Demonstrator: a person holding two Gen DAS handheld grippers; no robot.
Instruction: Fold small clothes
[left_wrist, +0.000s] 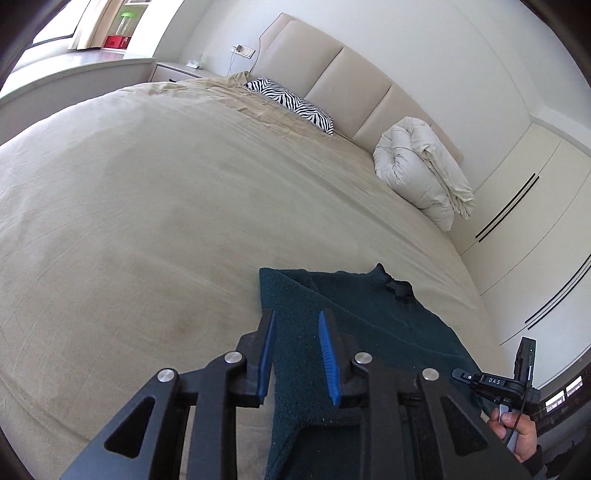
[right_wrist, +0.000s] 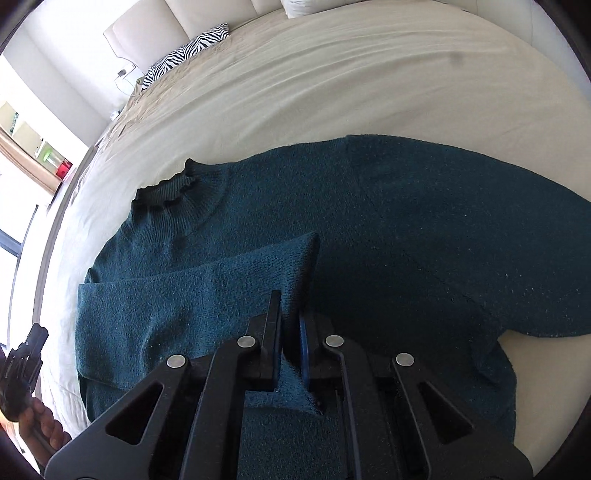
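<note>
Our right gripper (right_wrist: 290, 314) is clamped on a sleeve (right_wrist: 207, 295) of the teal sweater (right_wrist: 406, 236), which lies flat on the beige bed (right_wrist: 332, 74). Our left gripper (left_wrist: 297, 332) hangs narrowly parted, empty, above the sweater's edge.

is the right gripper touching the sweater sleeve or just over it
Touching. The right wrist view shows the right gripper shut on the teal sweater sleeve, knit pinched between its pads.
</note>
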